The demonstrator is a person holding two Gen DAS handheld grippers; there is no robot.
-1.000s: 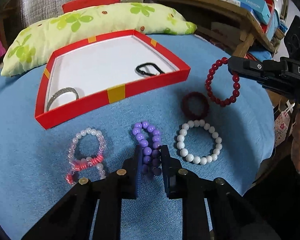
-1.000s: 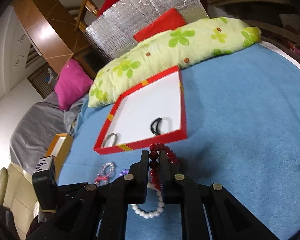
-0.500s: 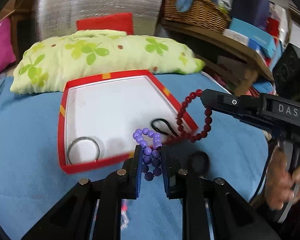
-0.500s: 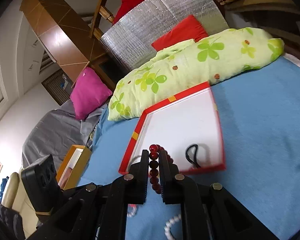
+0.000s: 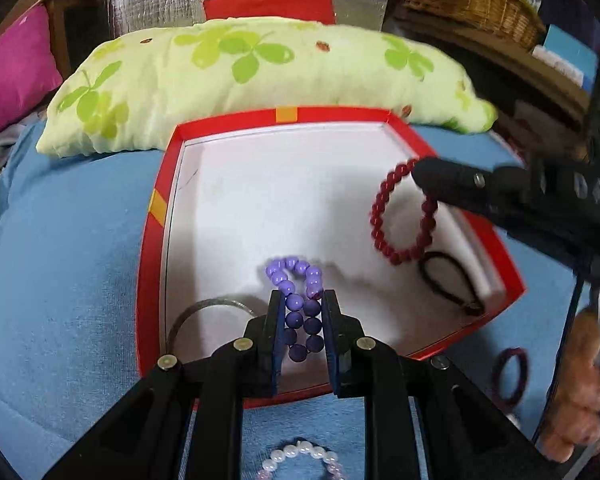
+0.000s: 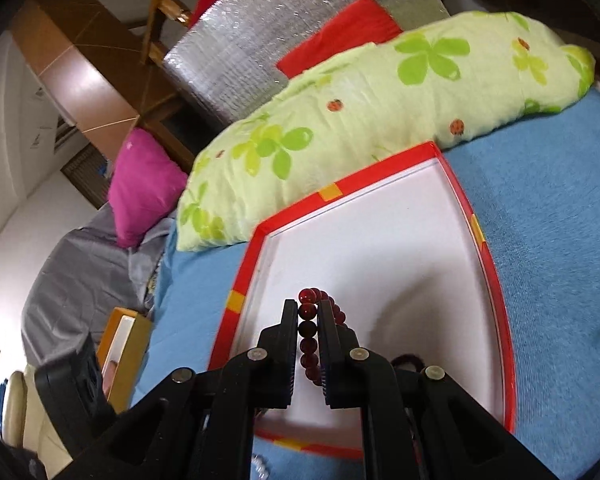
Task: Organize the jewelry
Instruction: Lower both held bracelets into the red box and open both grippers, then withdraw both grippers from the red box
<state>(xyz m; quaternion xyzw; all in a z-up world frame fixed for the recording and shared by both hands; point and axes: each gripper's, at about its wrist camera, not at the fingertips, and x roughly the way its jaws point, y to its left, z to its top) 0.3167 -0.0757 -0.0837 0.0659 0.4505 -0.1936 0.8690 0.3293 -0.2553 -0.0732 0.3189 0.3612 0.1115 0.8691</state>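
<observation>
Left wrist: silver bangle (image 5: 204, 312), black hair tie (image 5: 452, 280) in red tray (image 5: 148, 280)

**Readable lettering: one blurred mark only**

In your left wrist view, raised letters run along the black body of the right gripper (image 5: 416, 174). Motion blur leaves you only "D A" to read, with the rest cut off at the frame's edge. Your right wrist view gives you no text, label or number that can be read on anything in sight.
</observation>
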